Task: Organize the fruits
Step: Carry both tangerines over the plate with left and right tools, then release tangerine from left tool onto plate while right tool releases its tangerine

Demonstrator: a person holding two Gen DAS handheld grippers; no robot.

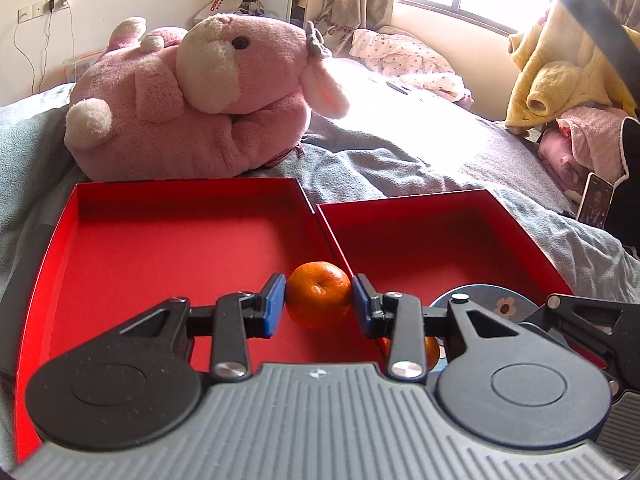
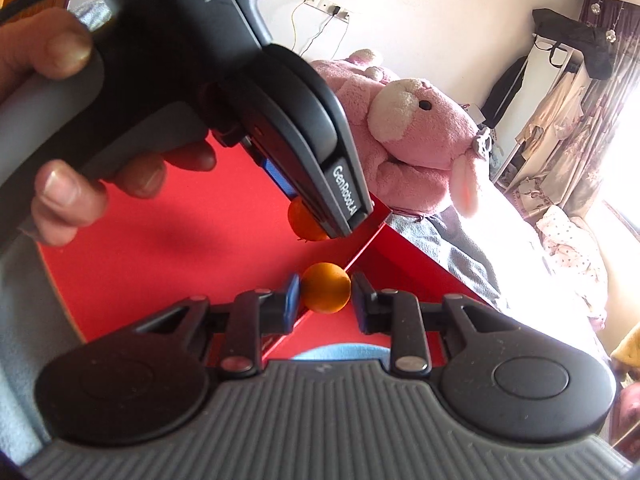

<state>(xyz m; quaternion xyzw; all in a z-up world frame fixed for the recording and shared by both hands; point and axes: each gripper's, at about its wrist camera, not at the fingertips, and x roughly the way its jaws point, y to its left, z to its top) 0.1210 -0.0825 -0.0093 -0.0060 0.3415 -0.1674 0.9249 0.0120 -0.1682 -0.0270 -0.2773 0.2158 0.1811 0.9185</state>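
My left gripper point(image 1: 319, 300) is shut on an orange mandarin point(image 1: 319, 295), blue pads pressing both its sides, above the near right corner of the left red box point(image 1: 160, 240). My right gripper point(image 2: 325, 292) is shut on a smaller, smooth orange fruit point(image 2: 326, 288) above the red box floor point(image 2: 160, 272). In the right wrist view a hand point(image 2: 60, 196) holds the left gripper's body point(image 2: 280, 120) up and to the left, with its mandarin point(image 2: 300, 220) showing under the tip. A second red box point(image 1: 440, 240) lies to the right. Another orange fruit point(image 1: 433, 350) peeks out below the left gripper's right finger.
A blue plate with a flower print point(image 1: 480, 300) lies at the near side of the right box. A big pink plush rabbit point(image 1: 192, 96) sits just behind the boxes on the grey blanket point(image 1: 380, 160). A phone point(image 1: 598, 202) leans at the right, beside piled yellow and pink clothes point(image 1: 560, 72).
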